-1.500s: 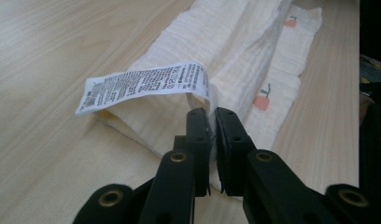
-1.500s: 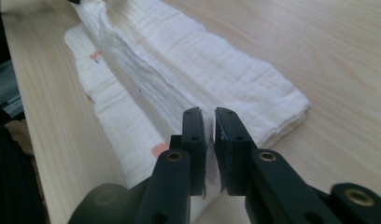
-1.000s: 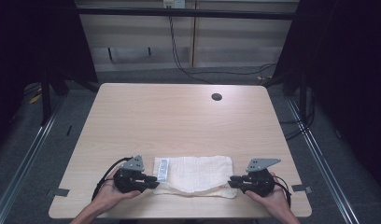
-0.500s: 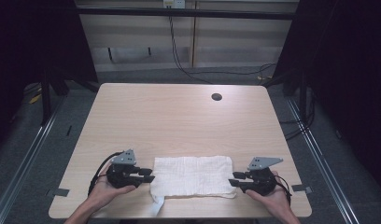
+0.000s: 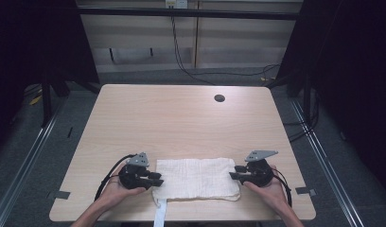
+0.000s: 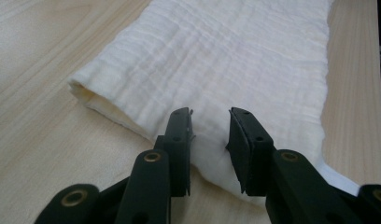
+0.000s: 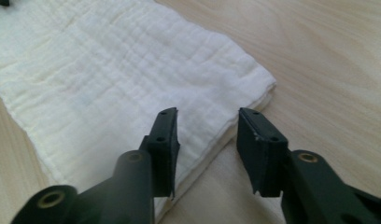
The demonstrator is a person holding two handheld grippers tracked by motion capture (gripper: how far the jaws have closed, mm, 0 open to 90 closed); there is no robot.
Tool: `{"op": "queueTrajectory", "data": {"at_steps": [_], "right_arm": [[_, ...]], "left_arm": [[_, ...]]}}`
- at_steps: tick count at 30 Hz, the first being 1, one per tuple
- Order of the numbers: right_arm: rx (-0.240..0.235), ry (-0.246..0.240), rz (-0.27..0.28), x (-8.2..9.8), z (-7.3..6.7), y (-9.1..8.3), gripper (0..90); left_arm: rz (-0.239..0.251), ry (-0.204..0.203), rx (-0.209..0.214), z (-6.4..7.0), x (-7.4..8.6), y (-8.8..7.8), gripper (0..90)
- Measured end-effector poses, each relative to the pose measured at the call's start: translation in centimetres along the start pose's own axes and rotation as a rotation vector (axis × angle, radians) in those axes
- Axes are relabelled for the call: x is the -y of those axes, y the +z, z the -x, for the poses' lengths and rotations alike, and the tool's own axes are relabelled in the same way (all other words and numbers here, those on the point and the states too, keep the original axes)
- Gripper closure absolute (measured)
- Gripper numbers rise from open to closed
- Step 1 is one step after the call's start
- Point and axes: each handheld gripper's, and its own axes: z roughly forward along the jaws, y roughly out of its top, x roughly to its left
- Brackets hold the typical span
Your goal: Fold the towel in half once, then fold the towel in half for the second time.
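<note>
Setting: While you are sitting at the near edge of the desk (image 5: 181, 118), a folded white cloth (image 5: 197, 177) is lying flat between your two hands, close to that near edge and roughly midway between the near corners.

Cloth: It is resting as a tidy rectangle, long side running parallel to the near edge, with a white label strip (image 5: 161, 218) hanging over that edge by the cloth's near-left corner.

Left gripper: Your left gripper (image 6: 210, 135) is sitting at the cloth's left end, its jaws standing partly apart after just opening, with the cloth's end between them but nothing being pinched.

Right gripper: Your right gripper (image 7: 206, 140) is sitting at the cloth's right end, its jaws also partly apart after just opening, straddling the folded edge without pressing on it.

Other things: A dark round cable hole (image 5: 219, 98) is showing near the far edge of the desk, right of centre.

Stage, as a judgement: You seem to be letting go after laying a fold, or getting ready for the next one.

Risk one: If you are drawing a hand away low, a jaw tip could be catching the top layer and dragging the fold open.

Risk two: If you are closing again from here, either gripper may be pinching a single layer rather than the whole stack, so the layers would be sliding out of line.

Risk three: Pulling toward yourself could be tipping the cloth over the near edge, since the label strip is already hanging there.
</note>
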Motion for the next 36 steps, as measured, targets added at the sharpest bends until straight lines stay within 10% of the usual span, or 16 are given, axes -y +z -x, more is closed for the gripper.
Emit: {"op": "queueTrajectory", "data": {"at_steps": [10, 20, 36], "right_arm": [[0.019, 0.034, -0.008, 0.2, 1.3, -0.2, 87.7], [0.063, 0.076, 0.067, 0.5, 1.8, -2.2, 72.0], [-0.117, -0.06, 0.062, -4.0, -3.4, 0.9, 59.9]], "left_arm": [[-0.001, -0.002, 0.024, 0.4, -0.9, 0.8, 62.0], [0.088, -0.072, 0.011, -0.8, -2.2, -0.7, 53.3], [0.106, -0.102, -0.071, -4.1, -4.1, -1.3, 49.2]]}}
